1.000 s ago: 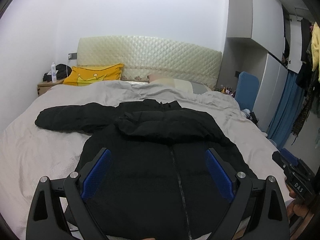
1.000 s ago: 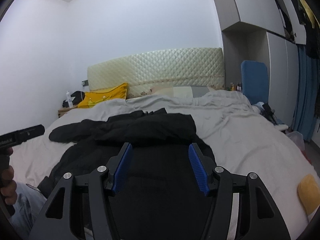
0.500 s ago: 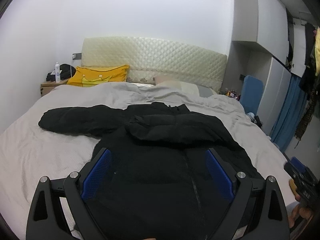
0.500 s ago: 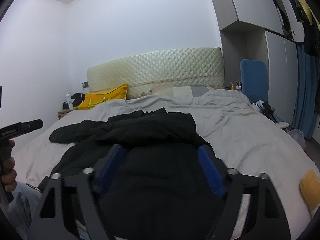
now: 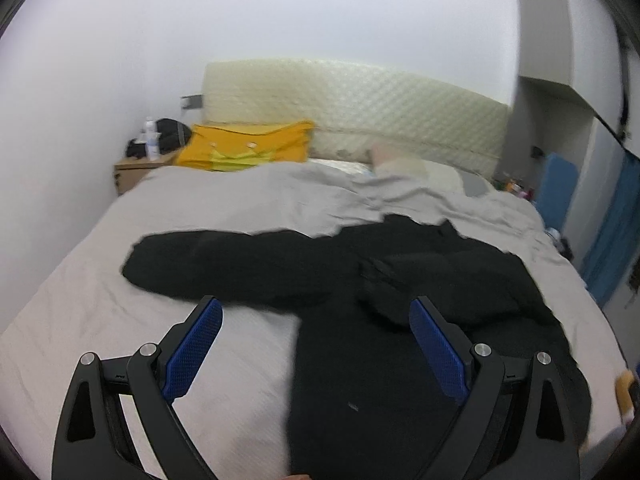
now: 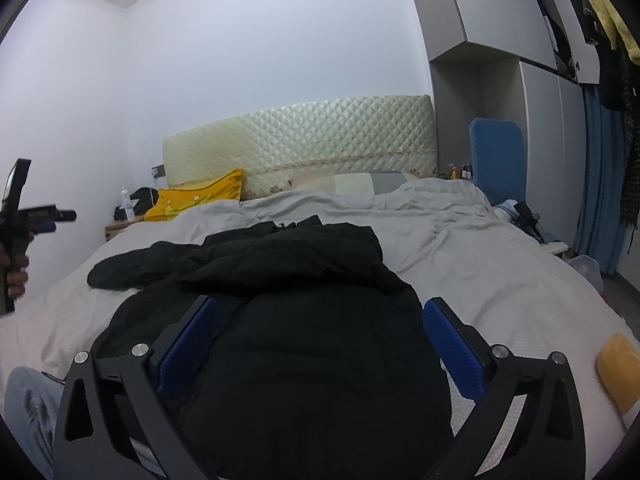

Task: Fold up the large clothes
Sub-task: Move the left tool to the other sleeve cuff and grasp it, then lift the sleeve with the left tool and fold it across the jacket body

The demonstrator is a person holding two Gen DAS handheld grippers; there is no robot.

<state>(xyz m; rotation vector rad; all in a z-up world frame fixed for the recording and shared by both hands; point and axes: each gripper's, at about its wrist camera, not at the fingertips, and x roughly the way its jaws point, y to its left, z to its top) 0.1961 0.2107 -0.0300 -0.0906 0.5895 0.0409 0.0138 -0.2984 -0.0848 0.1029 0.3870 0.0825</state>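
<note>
Lying across grey bed (image 6: 500, 280), black jacket (image 6: 312, 320), yellow pillow (image 5: 248, 148) beyond, both tongs spread.

Jacket (image 5: 400, 320) lies on bed (image 5: 100, 300), pillow (image 5: 248, 148) behind it.

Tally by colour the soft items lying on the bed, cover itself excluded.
Black: 1, the black padded jacket
Yellow: 1, the yellow printed pillow
Grey and cream: 1, the grey-and-cream pillow at the headboard
Total: 3
</note>
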